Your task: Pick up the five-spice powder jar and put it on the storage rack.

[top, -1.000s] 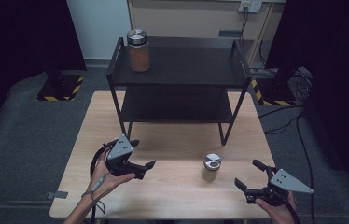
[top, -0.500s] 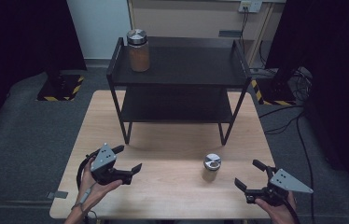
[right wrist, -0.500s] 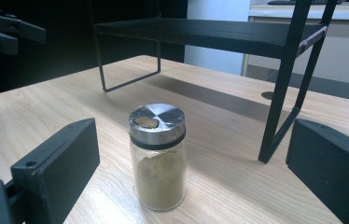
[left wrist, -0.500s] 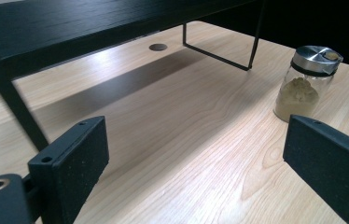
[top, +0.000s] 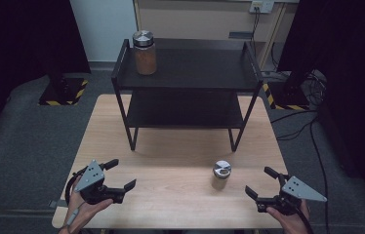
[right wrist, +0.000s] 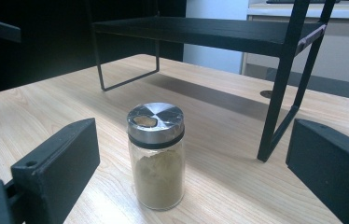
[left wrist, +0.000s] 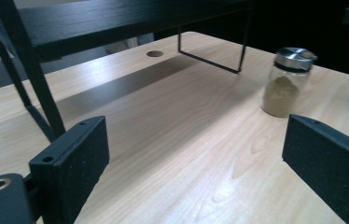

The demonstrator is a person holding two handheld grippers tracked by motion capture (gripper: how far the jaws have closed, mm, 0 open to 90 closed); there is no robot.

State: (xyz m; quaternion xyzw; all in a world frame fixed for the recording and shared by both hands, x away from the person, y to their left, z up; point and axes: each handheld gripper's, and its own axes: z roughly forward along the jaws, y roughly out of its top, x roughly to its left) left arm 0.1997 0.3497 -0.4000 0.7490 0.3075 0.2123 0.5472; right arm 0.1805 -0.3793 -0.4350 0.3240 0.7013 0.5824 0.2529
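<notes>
Spice jar (top: 222,174) with the shiny lid stands upright on the wooden table (top: 171,161), in front of the black shelf rack (top: 185,87) and a bit toward the right side. It sits alone on bare wood, with room all around it, so a gripper can come at it from the side without bumping anything. The right gripper (top: 263,184) is near it, low over the table by the front edge, and it points at the jar. In the right gripper view the jar (right wrist: 156,156) stands between the two black jaws but farther out, not touching them. Those jaws are wide open and hold nothing. They are probably open that wide so the round glass can slide in between them. The left gripper (top: 120,174) is well apart from the jar, over the left front part of the table. Its jaws are wide open too, with only bare table between them. In the left gripper view the jar (left wrist: 288,81) shows far off, near the right jaw. The left gripper seems to be keeping out of the way, so the right one looks like the one to pick up the jar. A bigger jar (top: 144,52) with orange-brown stuff inside stands on the top shelf, at its back left corner. The small jar may be meant to go up on the rack as well.
</notes>
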